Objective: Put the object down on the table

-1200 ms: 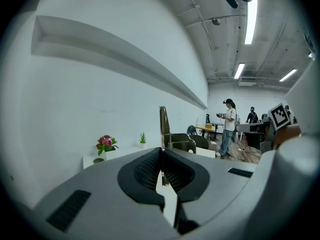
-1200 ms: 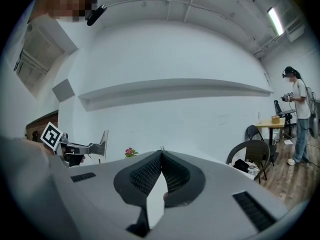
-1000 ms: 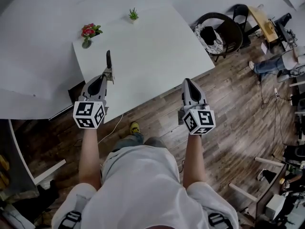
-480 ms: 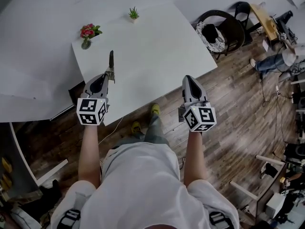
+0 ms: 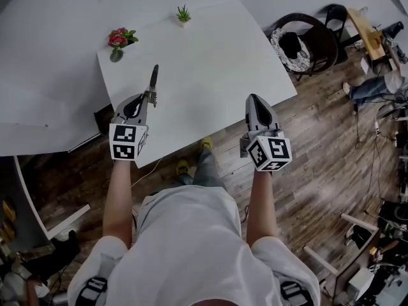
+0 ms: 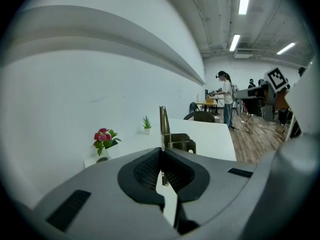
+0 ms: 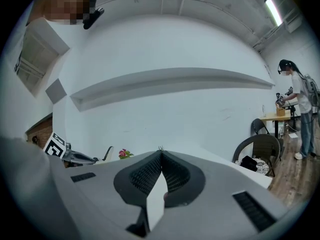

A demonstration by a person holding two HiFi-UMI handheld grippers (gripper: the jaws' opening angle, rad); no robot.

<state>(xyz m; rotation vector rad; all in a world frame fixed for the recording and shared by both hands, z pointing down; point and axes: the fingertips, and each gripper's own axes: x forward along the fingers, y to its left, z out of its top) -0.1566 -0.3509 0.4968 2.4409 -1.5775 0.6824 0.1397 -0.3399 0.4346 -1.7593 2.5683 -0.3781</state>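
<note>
Head view: my left tongs (image 5: 148,97) have carried the slim dark object (image 5: 153,80) forward and lower over the desk (image 5: 210,62) than a second ago, so set-down looks close. Left gripper view shows them clamped on it, apparently not yet resting on the desk. Right gripper view shows my right tongs (image 7: 161,156) closed and empty, and I see no readable writing anywhere.
</note>
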